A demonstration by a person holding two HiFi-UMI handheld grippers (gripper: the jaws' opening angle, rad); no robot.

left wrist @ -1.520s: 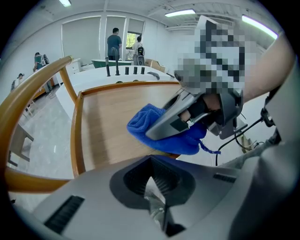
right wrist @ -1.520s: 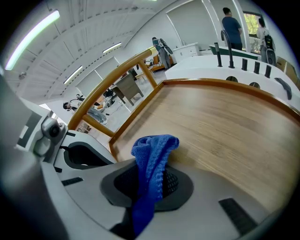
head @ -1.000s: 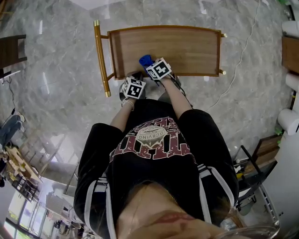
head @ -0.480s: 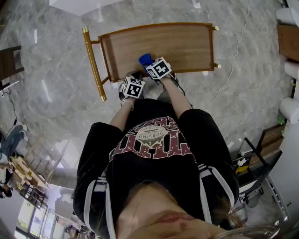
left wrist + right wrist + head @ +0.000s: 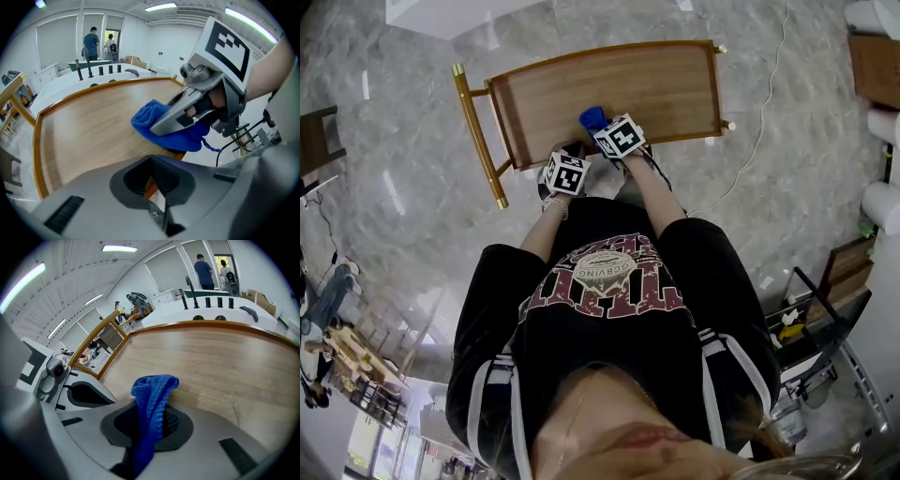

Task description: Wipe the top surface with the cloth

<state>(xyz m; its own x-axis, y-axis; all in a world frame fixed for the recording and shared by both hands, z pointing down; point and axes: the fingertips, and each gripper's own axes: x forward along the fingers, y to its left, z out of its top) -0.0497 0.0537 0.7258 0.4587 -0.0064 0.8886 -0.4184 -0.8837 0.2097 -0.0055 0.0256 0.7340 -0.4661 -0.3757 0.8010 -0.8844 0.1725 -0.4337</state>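
A wooden top (image 5: 619,84) with a raised rim lies in front of me on a gold frame. My right gripper (image 5: 600,126) is shut on a blue cloth (image 5: 592,118) at the top's near edge. In the right gripper view the cloth (image 5: 152,392) stands bunched up out of the jaws, over the wood (image 5: 215,362). My left gripper (image 5: 571,153) hovers just off the near edge, left of the right one, its jaws together with nothing in them. The left gripper view shows the right gripper (image 5: 187,112) pressing the cloth (image 5: 154,123) onto the wood (image 5: 89,126).
A gold handle bar (image 5: 474,133) runs along the top's left end. A white cable (image 5: 766,112) trails over the marble floor at the right. A dark shelf rack (image 5: 811,314) stands at the lower right. Two people (image 5: 92,43) stand in a far doorway.
In the head view the wooden top has slid left and turned slightly. Both grippers and the cloth keep their place at its near edge.
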